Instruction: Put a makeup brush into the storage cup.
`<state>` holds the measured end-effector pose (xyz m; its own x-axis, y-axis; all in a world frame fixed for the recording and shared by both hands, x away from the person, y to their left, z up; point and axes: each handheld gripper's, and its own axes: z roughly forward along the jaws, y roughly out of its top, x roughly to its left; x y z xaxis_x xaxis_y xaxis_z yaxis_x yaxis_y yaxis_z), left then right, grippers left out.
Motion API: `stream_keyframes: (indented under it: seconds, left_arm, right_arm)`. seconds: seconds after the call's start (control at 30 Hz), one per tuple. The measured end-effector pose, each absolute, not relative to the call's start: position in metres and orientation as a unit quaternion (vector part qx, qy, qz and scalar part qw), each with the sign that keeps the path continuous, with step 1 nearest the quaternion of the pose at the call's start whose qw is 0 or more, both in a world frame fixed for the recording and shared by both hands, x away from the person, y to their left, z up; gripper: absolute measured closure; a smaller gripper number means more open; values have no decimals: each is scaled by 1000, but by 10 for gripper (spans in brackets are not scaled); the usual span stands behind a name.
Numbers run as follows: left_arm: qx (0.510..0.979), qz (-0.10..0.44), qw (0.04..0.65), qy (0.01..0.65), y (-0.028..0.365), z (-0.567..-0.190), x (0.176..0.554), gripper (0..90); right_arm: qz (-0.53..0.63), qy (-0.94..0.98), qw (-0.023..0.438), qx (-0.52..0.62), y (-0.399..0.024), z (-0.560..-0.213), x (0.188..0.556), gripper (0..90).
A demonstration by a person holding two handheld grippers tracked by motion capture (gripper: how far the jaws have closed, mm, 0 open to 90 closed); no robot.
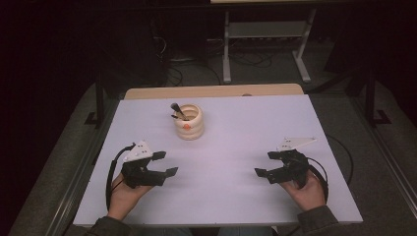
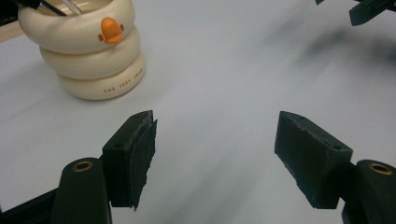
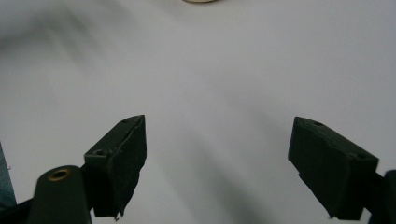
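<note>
Both tools, left (image 1: 165, 163) and right (image 1: 268, 163), rest on the counter (image 1: 231, 196) with jaws apart, empty; brushes (image 1: 177, 111) sit in the cup (image 1: 189, 123), seemingly nothing left.

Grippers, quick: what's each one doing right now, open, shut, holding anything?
Left gripper: open, holding nothing, above the table near the cream holder.
Right gripper: open, holding nothing.
</note>
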<state>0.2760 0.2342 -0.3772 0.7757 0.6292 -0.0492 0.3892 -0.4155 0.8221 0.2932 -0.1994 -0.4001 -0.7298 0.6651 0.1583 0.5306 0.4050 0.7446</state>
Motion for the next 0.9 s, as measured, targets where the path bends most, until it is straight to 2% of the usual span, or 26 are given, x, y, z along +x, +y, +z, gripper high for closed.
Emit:
stream_keyframes:
  seconds: [0.9]
  left_arm:
    - [818, 131, 454, 329, 251, -395, 266, 275]
  right_arm:
    - [404, 839, 77, 355, -195, -407, 291, 183]
